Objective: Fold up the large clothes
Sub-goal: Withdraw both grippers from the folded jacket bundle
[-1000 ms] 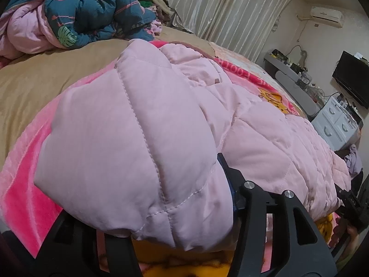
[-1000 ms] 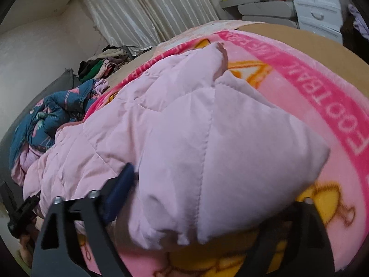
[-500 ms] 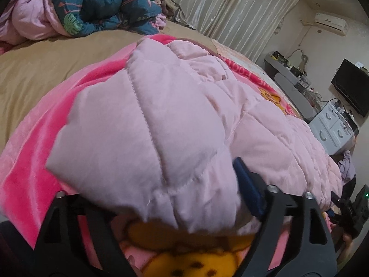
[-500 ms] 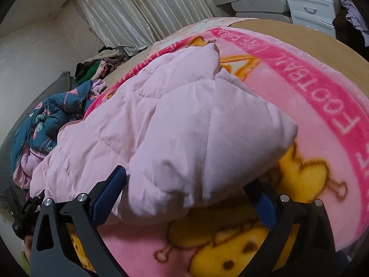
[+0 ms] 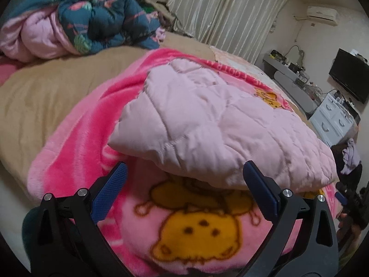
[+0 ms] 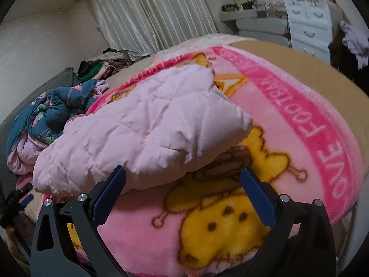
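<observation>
A folded pale pink quilted jacket (image 5: 207, 127) lies on a bright pink cartoon blanket (image 5: 80, 150) spread over the bed. My left gripper (image 5: 184, 165) sits just short of the jacket's near edge. Its jaws are opening wide, and the blue pads (image 5: 110, 191) are clear of the cloth with nothing held. In the right wrist view the same jacket (image 6: 150, 133) rests on the blanket (image 6: 299, 127). My right gripper (image 6: 182, 170) is open at the jacket's other near corner, with its pads (image 6: 256, 196) off the fabric.
A bundle of dark blue patterned and pink bedding (image 5: 103, 23) is heaped at the far left of the tan sheet (image 5: 46, 87). White drawers (image 5: 332, 120), a TV (image 5: 348, 83) and curtains (image 5: 219, 11) line the far side. Clothes (image 6: 101, 67) are piled by the curtains.
Both grippers let go of the jacket's corners and drew back toward the near edge of the bed. The jacket, which filled both views, now lies flat beyond the fingertips.
</observation>
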`<state>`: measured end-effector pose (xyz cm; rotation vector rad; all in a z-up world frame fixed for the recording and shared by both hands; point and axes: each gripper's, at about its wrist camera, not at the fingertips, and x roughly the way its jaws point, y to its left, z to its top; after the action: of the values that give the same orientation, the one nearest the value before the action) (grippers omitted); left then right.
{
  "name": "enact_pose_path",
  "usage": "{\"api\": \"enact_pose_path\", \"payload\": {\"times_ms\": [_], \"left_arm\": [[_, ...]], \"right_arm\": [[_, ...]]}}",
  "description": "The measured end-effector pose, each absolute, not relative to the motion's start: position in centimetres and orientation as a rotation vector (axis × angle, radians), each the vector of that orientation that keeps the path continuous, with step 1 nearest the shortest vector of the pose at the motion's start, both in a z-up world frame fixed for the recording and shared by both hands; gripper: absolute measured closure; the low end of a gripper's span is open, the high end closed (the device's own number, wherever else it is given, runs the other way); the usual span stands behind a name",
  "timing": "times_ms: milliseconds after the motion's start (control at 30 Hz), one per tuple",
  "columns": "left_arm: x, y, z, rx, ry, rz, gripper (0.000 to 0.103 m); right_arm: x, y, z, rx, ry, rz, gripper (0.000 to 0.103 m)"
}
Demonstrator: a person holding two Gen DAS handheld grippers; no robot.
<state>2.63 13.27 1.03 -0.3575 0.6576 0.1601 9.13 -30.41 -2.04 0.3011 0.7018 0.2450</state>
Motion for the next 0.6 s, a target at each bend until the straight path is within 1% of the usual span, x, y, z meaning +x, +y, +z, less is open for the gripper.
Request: {"api": "enact_pose_path", "payload": {"times_ms": [367,600], "left_arm": [[-0.2,8.0,3.9,-0.228,0.594,0.118,0.009],[-0.9,4.6,3.8,-0.206,0.599,0.082,0.009]], "right_arm": [[3.0,-27.0,3.7,0.121,0.531,0.344,0.004],[0.5,-24.4,5.3,0.05,0.504,0.392,0.004]]}}
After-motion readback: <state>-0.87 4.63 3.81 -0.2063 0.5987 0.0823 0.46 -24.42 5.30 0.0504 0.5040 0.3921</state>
